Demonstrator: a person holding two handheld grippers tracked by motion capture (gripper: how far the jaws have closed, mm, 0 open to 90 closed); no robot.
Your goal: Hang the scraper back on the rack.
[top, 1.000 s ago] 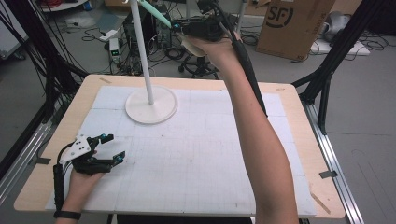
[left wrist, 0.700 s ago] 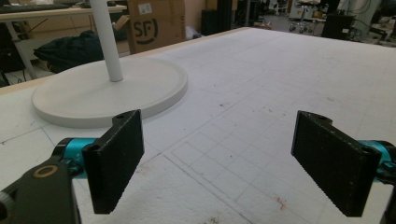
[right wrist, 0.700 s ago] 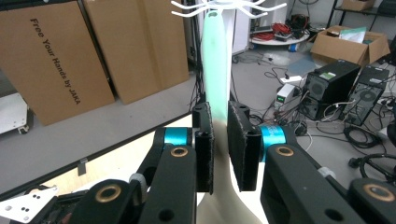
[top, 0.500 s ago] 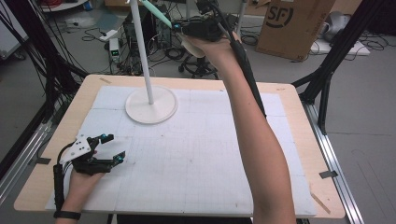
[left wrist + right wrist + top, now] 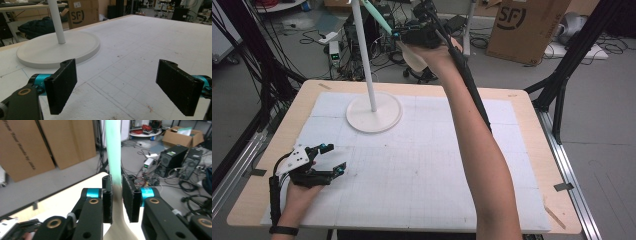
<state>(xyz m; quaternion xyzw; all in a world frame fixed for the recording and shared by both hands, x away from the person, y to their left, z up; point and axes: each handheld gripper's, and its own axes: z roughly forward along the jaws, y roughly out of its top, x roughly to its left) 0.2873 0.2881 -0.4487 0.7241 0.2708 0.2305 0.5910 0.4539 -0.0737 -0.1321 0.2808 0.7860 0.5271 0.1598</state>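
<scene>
A white stand has a round base (image 5: 374,118) at the back left of the table and a thin pole (image 5: 364,50) rising from it. High above the table's far edge, my right gripper (image 5: 398,34) is shut on a long utensil (image 5: 113,150). Its handle (image 5: 377,14) is pale green and its wider end (image 5: 412,55) is cream. The green end points up and left, close to the pole. At the front left of the white mat, my left gripper (image 5: 336,157) rests low, jaws wide open with nothing between them (image 5: 117,85). Base (image 5: 50,50) and pole (image 5: 56,20) lie ahead of it.
The gridded white mat (image 5: 422,165) covers the wooden table (image 5: 532,130). Beyond the far edge stand a cardboard box (image 5: 527,25), computer gear and cables (image 5: 337,47) on the floor. Black frame posts (image 5: 562,85) flank the table. The right forearm (image 5: 472,140) spans the mat's middle.
The right gripper with the utensil has shifted slightly left and down near the pole. The left gripper has stayed in place, still open.
</scene>
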